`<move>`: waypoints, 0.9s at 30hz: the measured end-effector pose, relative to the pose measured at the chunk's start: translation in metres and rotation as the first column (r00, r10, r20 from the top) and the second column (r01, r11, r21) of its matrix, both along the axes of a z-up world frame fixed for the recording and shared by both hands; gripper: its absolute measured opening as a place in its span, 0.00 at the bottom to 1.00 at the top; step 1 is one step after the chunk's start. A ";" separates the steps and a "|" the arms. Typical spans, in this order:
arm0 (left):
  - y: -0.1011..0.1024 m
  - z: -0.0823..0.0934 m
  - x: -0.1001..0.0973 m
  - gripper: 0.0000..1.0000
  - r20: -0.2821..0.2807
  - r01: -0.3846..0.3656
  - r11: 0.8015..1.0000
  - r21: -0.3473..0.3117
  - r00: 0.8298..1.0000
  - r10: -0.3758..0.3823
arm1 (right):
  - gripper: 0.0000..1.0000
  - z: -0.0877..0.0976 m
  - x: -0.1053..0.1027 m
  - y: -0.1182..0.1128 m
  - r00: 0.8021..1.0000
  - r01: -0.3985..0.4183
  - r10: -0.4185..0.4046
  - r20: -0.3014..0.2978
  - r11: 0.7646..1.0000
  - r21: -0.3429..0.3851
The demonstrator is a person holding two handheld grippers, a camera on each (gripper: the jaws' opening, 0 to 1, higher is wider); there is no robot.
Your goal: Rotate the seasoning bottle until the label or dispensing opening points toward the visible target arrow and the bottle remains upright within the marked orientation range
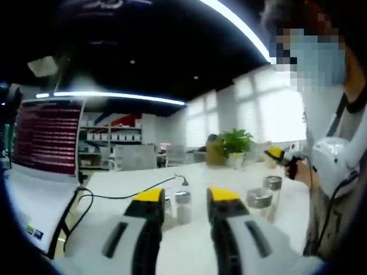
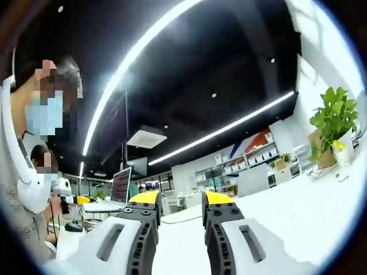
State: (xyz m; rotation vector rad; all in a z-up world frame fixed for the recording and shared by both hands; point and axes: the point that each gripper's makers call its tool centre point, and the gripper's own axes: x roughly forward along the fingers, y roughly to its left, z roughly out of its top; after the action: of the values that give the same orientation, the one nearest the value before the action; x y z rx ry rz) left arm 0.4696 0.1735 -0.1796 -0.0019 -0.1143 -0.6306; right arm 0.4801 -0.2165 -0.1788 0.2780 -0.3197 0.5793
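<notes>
A person at a white table [image 1: 114,189] holds the left gripper [image 1: 186,201] low over the tabletop, its two yellow-tipped jaws parted and empty, framing a small clear seasoning bottle [image 1: 183,207] with a metal cap that stands upright just beyond the tips. A second capped bottle [image 1: 167,209] sits half hidden behind the left-hand jaw, and two more glass jars [image 1: 265,200] stand to the right (which of these is the one to be turned cannot be told, and no target arrow can be made out). The right gripper [image 2: 179,200] is tilted up toward the ceiling lights, jaws likewise apart and gripping nothing.

The bottles appear to be smooth glass with rounded silvery lids, narrow and light, standing close together on a slick tabletop. That crowding looks like the main hazard: a jaw closing on the nearest bottle could nudge its neighbour over, and hard plastic tips on smooth glass may slip during a twist, tilting the bottle out of upright. A thin black cable [image 1: 123,193] trails across the table from an open laptop [image 1: 46,143] toward the bottles and could snag a low sweep. A potted plant [image 1: 234,143] stands well behind.
</notes>
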 end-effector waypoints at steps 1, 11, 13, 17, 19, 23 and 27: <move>0.000 0.001 0.002 0.31 0.001 -0.005 1.000 -0.001 1.000 0.005 | 0.27 -0.003 0.003 0.000 1.000 0.007 -0.007 -0.013 1.000 -0.001; -0.019 -0.011 0.025 0.33 -0.032 -0.031 0.998 0.051 0.999 0.033 | 0.27 -0.032 0.018 -0.020 0.988 0.085 -0.085 -0.132 0.996 -0.010; -0.022 -0.015 0.032 0.34 -0.032 -0.046 0.997 0.070 0.998 0.048 | 0.27 -0.036 0.020 -0.021 0.984 0.092 -0.096 -0.152 0.995 -0.029; -0.030 -0.023 0.045 0.34 -0.065 -0.057 0.992 0.114 0.996 0.064 | 0.28 -0.042 0.021 -0.021 0.978 0.110 -0.122 -0.170 0.991 -0.082; -0.039 -0.026 0.049 0.35 -0.065 -0.044 0.985 0.168 0.996 0.055 | 0.28 -0.044 0.022 -0.019 0.977 0.118 -0.133 -0.169 0.988 -0.098; -0.056 -0.027 0.061 0.36 -0.053 -0.015 0.980 0.196 0.998 0.026 | 0.28 -0.049 0.026 -0.014 0.976 0.098 -0.117 -0.183 0.989 -0.111; -0.070 -0.028 0.074 0.39 -0.071 0.006 0.985 0.171 0.997 0.006 | 0.28 -0.051 0.026 -0.009 0.976 0.088 -0.112 -0.184 0.987 -0.132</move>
State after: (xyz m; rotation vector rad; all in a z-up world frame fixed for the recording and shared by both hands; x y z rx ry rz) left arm 0.5440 0.1031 -0.2073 0.1415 0.0096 -0.6380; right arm 0.5059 -0.2255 -0.2297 0.1952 -0.1106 0.4666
